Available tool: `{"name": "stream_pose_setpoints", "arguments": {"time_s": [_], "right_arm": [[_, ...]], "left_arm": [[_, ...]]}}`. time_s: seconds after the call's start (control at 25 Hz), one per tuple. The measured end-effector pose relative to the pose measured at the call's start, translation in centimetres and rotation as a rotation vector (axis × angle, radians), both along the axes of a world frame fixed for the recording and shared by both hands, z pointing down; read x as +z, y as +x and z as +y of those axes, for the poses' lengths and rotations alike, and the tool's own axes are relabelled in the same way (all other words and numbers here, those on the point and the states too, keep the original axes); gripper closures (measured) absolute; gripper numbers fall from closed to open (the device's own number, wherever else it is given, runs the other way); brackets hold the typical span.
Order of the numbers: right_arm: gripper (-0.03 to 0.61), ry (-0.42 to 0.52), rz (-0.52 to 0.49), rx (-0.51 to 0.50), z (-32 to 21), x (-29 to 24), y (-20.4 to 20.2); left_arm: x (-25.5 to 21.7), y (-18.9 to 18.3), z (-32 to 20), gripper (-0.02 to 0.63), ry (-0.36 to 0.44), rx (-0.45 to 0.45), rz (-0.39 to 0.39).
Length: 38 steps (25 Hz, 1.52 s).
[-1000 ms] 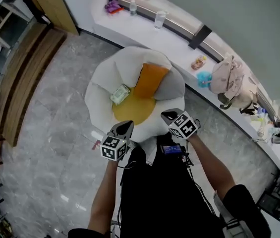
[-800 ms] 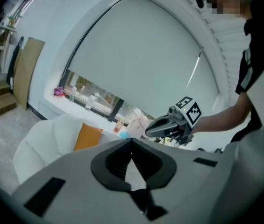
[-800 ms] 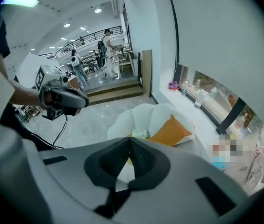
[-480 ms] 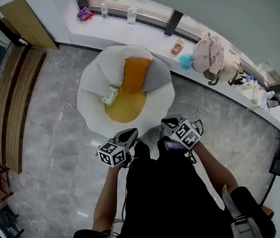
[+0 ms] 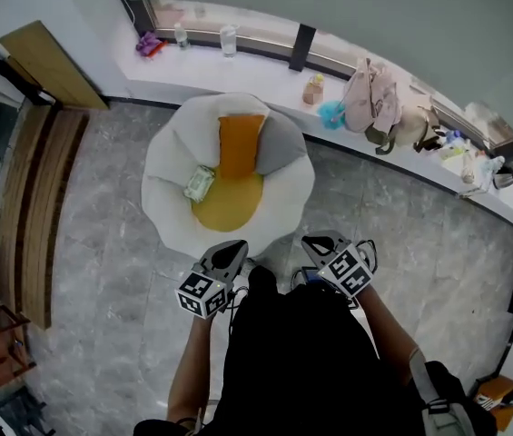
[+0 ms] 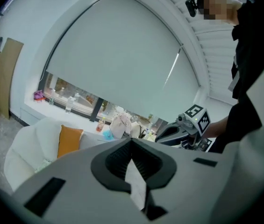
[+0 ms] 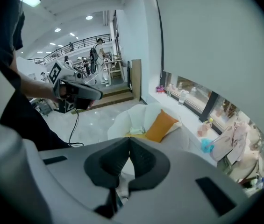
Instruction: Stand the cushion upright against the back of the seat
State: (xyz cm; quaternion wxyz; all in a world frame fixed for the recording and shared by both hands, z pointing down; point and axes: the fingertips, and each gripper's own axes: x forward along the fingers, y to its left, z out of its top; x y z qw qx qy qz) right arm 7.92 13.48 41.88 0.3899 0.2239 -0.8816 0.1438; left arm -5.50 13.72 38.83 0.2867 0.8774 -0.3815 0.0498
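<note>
Head view has the orange rectangular fabric cushion (image 5: 240,145) standing upright against the back of the white petal-shaped armchair (image 5: 167,166), well apart from the left gripper (image 5: 231,247) and right gripper (image 5: 314,242), both with jaws together on nothing. It looks soft and light, likely to sag, so pinching its top edge seems best.

Jaws together on left tool (image 5: 235,244) and right tool (image 5: 309,241), both empty.
</note>
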Motion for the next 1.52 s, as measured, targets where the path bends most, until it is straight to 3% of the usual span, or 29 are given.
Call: {"name": "stream_pose_setpoints", "arguments": {"time_s": [0.24,0.44,0.64,0.84,1.12,1.28,1.52], "right_arm": [[0.561,0.081,-0.051,0.026,2.8,-1.2,5.0],[0.560,0.128,-0.082,0.030,4.9,-2.5,8.4],[0.558,0.074,-0.158,0.036,7.6,-3.0,11.6],[0.558,-0.040,-0.235,0.046,10.2,-2.3,13.5],[0.560,-0.068,-0.418,-0.032,12.7,-5.1,12.7],[0.561,-0.113,-0.527,-0.014,12.6,-7.4,11.6],[0.560,-0.080,-0.513,0.023,13.1,-9.2,8.9]], "left_arm": [[-1.6,5.7,1.7,0.601,0.020,0.005,-0.096],[-2.6,11.2,5.1,0.600,-0.016,0.037,-0.080],[-3.4,15.1,8.1,0.601,0.003,-0.012,-0.066],[-4.4,17.3,11.1,0.601,0.012,-0.066,-0.056],[-7.9,16.9,14.3,0.601,0.066,-0.153,-0.076],[-8.8,15.8,14.9,0.601,0.098,-0.193,-0.045],[-10.4,12.8,16.1,0.601,0.141,-0.178,-0.047]]}}
